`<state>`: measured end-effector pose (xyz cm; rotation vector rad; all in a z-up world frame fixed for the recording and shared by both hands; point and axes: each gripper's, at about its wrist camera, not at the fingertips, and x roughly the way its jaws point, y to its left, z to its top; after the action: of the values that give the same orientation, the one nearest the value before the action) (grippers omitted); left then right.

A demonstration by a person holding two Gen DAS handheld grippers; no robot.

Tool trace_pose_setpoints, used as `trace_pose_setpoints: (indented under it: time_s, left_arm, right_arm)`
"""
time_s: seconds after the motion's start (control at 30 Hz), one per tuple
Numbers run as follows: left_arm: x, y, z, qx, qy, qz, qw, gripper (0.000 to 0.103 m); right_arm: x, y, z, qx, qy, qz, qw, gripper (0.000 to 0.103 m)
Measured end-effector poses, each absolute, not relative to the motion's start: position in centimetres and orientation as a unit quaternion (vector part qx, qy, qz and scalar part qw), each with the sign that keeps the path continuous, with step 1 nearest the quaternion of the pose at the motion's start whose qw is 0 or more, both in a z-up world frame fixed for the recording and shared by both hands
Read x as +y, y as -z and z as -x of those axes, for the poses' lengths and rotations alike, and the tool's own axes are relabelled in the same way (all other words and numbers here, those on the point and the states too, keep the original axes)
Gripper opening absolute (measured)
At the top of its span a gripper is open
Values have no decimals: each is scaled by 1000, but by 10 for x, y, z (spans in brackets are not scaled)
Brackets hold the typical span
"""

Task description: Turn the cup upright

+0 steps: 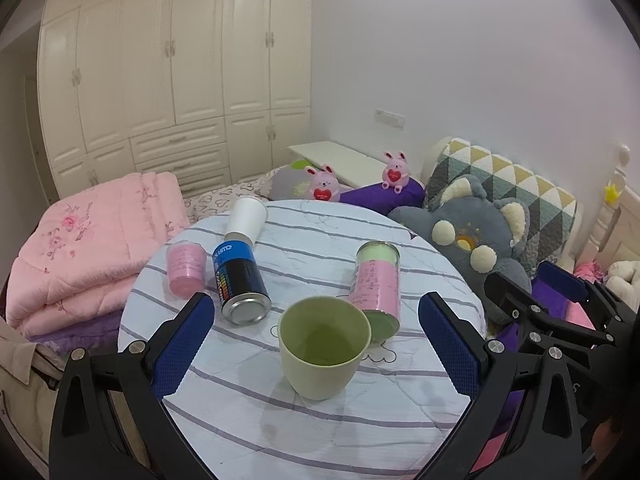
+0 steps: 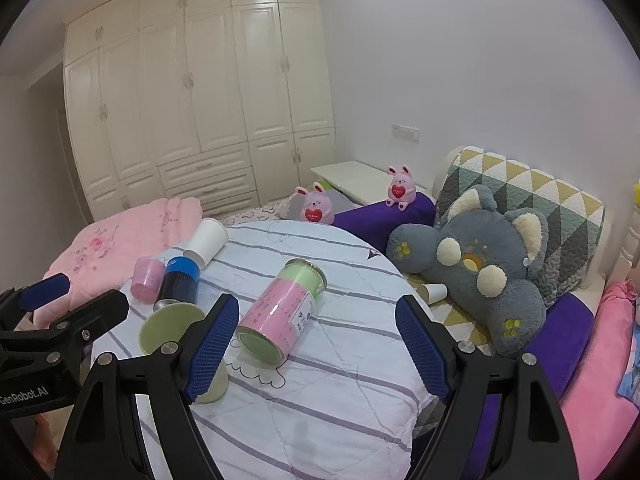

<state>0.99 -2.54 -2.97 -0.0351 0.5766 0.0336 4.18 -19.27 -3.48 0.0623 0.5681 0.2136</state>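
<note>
A pale green cup (image 1: 323, 346) stands upright, mouth up, on the round table with the striped cloth (image 1: 360, 432). My left gripper (image 1: 316, 334) is open, its blue pads on either side of the cup without touching it. In the right wrist view the cup (image 2: 172, 330) shows at the left, partly hidden behind my left fingertip (image 2: 214, 346). My right gripper (image 2: 318, 340) is open and empty above the table, to the right of the cup. The left gripper (image 2: 56, 304) also shows at that view's left edge.
On the table lie a pink-and-green canister (image 1: 376, 288), a blue-and-black spray can (image 1: 240, 280), a white paper cup (image 1: 246, 220) and a small pink jar (image 1: 185, 266). A folded pink quilt (image 1: 88, 248) is left; a grey plush toy (image 1: 476, 240) and a small paper cup (image 2: 433, 292) are right.
</note>
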Motion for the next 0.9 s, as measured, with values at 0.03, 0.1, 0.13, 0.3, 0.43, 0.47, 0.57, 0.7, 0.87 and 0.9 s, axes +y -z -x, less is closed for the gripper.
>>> trace_pose_setpoints:
  time_s: [0.03, 0.1, 0.13, 0.3, 0.43, 0.47, 0.57, 0.7, 0.87, 0.9]
  left_arm:
    - [-25, 30, -10, 284, -18, 17, 958, 103]
    - [-24, 30, -10, 285, -18, 18, 958, 103]
    - [-25, 30, -10, 284, -19, 18, 958, 103]
    - [-25, 30, -9, 284, -20, 17, 958, 103]
    - [-25, 30, -10, 283, -21, 15, 959, 103]
    - [-25, 30, -10, 283, -21, 15, 959, 103]
    - [-24, 30, -10, 280, -22, 16, 960, 103]
    - [-23, 30, -10, 281, -22, 15, 959, 103]
    - [-23, 31, -10, 280, -22, 16, 960, 103]
    - [-23, 31, -10, 280, -21, 16, 960, 103]
  right_arm:
    - [-192, 35, -42, 281, -106, -30, 953, 82]
    - [-191, 36, -42, 283, -108, -30, 952, 82]
    - [-191, 36, -42, 284, -108, -30, 952, 82]
    - [-189, 38, -42, 287, -110, -27, 951, 82]
    - [-186, 40, -44, 291, -113, -24, 950, 82]
    - [-185, 40, -44, 292, -114, -24, 949, 82]
    - [-183, 41, -44, 295, -116, -21, 948, 82]
    - [-182, 42, -44, 296, -116, -19, 948, 82]
    - [-180, 42, -44, 296, -115, -18, 948, 82]
    - [-180, 42, -44, 296, -115, -18, 948, 82]
